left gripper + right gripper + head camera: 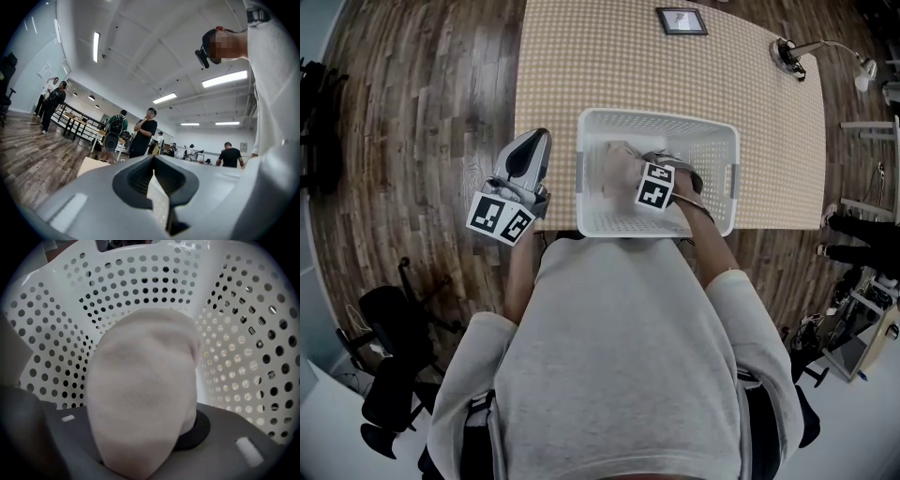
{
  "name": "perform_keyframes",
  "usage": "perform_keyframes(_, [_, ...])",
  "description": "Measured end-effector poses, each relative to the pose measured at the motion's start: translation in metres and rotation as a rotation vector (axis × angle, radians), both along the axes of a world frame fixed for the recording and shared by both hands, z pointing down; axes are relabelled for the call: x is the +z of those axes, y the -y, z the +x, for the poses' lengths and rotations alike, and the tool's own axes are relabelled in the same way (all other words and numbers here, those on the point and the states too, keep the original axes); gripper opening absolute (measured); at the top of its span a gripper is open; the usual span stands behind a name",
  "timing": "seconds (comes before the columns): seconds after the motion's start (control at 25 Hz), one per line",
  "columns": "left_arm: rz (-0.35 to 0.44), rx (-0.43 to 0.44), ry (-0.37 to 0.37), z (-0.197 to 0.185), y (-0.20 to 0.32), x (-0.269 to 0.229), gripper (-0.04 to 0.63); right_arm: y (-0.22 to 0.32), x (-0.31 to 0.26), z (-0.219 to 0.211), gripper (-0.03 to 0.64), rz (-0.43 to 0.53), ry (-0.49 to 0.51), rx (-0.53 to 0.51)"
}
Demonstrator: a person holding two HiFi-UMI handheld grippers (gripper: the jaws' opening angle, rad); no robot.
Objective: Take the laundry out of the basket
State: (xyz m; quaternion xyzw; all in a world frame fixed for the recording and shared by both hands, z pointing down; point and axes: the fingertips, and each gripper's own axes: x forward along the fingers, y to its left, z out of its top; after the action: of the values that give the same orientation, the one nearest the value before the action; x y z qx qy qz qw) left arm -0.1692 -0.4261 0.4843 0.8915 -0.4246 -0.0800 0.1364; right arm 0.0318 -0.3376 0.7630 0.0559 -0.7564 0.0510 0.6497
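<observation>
A white perforated laundry basket (656, 118) stands on the checked table (581, 56) near its front edge. My right gripper (645, 165) reaches down inside it and is shut on a pale cloth (614, 169). In the right gripper view that cloth (140, 390) bulges up between the jaws and hides the pads, with the basket wall (140, 282) right behind it. My left gripper (534, 142) hangs outside the basket to its left, over the table's corner, shut and holding nothing. In the left gripper view it (152, 161) points up into the room.
A small picture frame (682, 21) and a desk lamp (792, 54) sit at the far side of the table. A black chair (389, 356) stands on the wooden floor at the lower left. Several people (143, 136) stand across the room.
</observation>
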Motion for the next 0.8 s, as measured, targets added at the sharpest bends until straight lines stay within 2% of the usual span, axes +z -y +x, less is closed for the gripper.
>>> perform_keyframes(0.12, [0.029,0.014,0.0,0.003,0.002,-0.01,0.008,0.012,-0.031,-0.005,0.244,0.116,0.019,0.002])
perform_keyframes(0.2, [0.048,0.027,0.0,0.009,0.003,-0.018,0.008,0.025,-0.064,-0.006,0.244,0.225,0.031,0.003])
perform_keyframes(0.36, [0.092,0.068,-0.002,0.027,0.004,-0.035,0.008,0.045,-0.132,0.002,0.245,0.451,-0.013,-0.043])
perform_keyframes(0.44, [0.118,0.084,-0.004,0.034,0.006,-0.045,0.008,0.051,-0.156,0.006,0.247,0.53,-0.03,-0.051])
perform_keyframes(0.52, [0.14,0.097,-0.006,0.041,0.005,-0.054,0.008,0.055,-0.17,0.011,0.247,0.571,-0.015,-0.016])
perform_keyframes(0.6, [0.156,0.109,-0.004,0.048,0.002,-0.06,0.008,0.057,-0.18,0.017,0.249,0.59,0.036,0.047])
perform_keyframes(0.68, [0.165,0.115,0.0,0.054,0.0,-0.065,0.008,0.06,-0.19,0.021,0.249,0.6,0.127,0.14])
perform_keyframes(0.8, [0.172,0.115,0.009,0.058,-0.002,-0.068,0.008,0.065,-0.211,0.023,0.25,0.589,0.353,0.341])
